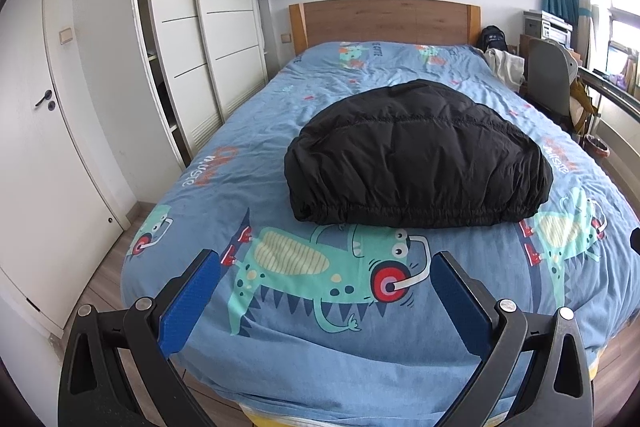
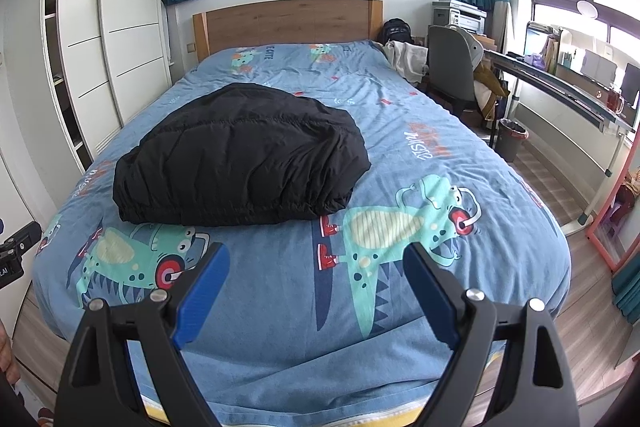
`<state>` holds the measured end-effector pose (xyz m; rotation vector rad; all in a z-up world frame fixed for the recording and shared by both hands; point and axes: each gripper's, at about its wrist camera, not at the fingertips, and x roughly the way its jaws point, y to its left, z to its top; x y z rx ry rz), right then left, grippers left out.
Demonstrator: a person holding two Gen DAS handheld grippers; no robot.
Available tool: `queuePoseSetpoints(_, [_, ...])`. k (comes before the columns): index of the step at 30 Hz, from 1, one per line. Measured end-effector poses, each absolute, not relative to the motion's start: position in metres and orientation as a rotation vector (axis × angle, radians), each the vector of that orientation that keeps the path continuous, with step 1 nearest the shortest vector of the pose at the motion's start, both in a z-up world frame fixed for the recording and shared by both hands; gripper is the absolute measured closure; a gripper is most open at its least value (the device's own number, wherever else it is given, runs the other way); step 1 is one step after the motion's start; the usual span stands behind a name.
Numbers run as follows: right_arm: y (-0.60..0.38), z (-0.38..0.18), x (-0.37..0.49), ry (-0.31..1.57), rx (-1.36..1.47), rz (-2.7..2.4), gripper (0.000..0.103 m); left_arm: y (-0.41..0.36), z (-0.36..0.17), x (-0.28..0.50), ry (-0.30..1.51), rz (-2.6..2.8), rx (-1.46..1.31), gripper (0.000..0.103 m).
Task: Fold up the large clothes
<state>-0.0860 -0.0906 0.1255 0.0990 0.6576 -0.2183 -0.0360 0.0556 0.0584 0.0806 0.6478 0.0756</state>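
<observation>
A black puffy jacket (image 1: 416,155) lies folded into a compact bundle on the blue cartoon-print bed cover (image 1: 320,343), its gathered hem toward me. It also shows in the right wrist view (image 2: 240,155), left of centre. My left gripper (image 1: 324,263) is open and empty, held over the foot of the bed, well short of the jacket. My right gripper (image 2: 316,255) is open and empty too, over the foot of the bed (image 2: 400,367), to the right of the jacket and apart from it.
A white wardrobe (image 1: 200,27) and door (image 1: 52,147) stand left of the bed. A wooden headboard (image 1: 384,21) is at the far end. A grey chair (image 2: 452,67), desk (image 2: 560,87) and bin (image 2: 512,139) stand to the right. A pale garment (image 2: 408,61) lies at the bed's far right corner.
</observation>
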Motion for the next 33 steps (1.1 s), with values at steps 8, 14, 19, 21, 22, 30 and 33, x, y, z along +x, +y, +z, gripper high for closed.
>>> queuePoseSetpoints(8, [-0.088, 0.122, -0.086, 0.672, 0.095, -0.213, 0.015, 0.055, 0.051, -0.033, 0.682, 0.072, 0.086, 0.0])
queuePoseSetpoints(14, [-0.087, 0.121, -0.085, 0.676, 0.09, -0.212, 0.015, 0.056, 0.049, -0.033, 0.69, 0.072, 0.085, 0.0])
queuePoseSetpoints(19, [-0.086, 0.119, -0.085, 0.682, 0.086, -0.207, 0.015, 0.056, 0.048, -0.033, 0.693, 0.071, 0.087, 0.0])
queuePoseSetpoints(21, [-0.085, 0.119, -0.085, 0.682, 0.086, -0.207, 0.015, 0.056, 0.047, -0.033, 0.695, 0.07, 0.087, 0.0])
queuePoseSetpoints(22, [-0.085, 0.119, -0.085, 0.682, 0.086, -0.207, 0.015, 0.056, 0.047, -0.033, 0.696, 0.069, 0.088, 0.0])
queuePoseSetpoints(30, [-0.085, 0.118, -0.085, 0.684, 0.085, -0.206, 0.015, 0.057, 0.047, -0.033, 0.697, 0.068, 0.088, 0.0])
queuePoseSetpoints(33, [-0.085, 0.118, -0.085, 0.684, 0.084, -0.206, 0.015, 0.057, 0.046, -0.034, 0.698, 0.068, 0.088, 0.0])
